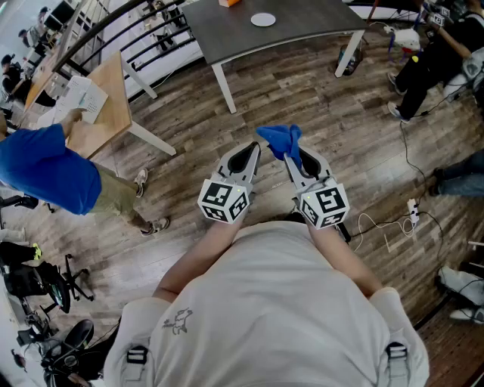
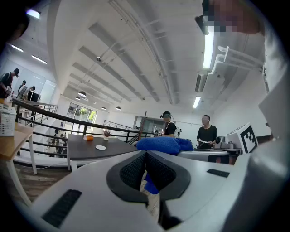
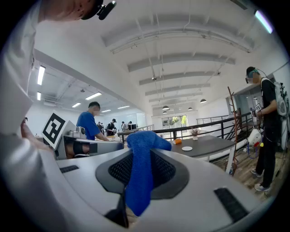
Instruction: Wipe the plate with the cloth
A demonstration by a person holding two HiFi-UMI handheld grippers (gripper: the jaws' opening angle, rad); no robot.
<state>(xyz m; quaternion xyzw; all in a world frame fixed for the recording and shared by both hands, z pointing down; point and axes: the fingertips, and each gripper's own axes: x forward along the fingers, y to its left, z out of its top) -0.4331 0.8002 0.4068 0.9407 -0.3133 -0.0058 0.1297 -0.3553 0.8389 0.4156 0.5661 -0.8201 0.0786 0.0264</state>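
Note:
A small white plate (image 1: pixel 263 20) lies on a grey table (image 1: pixel 302 30) well ahead of me, across the wooden floor. It shows far off in both gripper views as the plate (image 2: pixel 100 147) and the plate (image 3: pixel 186 148). My right gripper (image 1: pixel 291 155) is shut on a blue cloth (image 1: pixel 280 140), which bunches above the jaws and hangs down between them as the cloth (image 3: pixel 139 176). My left gripper (image 1: pixel 252 149) is held beside it, level, jaws closed together with nothing in them. From the left gripper (image 2: pixel 145 156) the cloth (image 2: pixel 163 144) shows just to the right.
An orange object (image 1: pixel 231 3) sits on the grey table near the plate. A wooden desk (image 1: pixel 106 113) and a person in a blue shirt (image 1: pixel 45 170) are at the left. Other people (image 1: pixel 439 53) stand at the right, and cables (image 1: pixel 393 223) trail on the floor.

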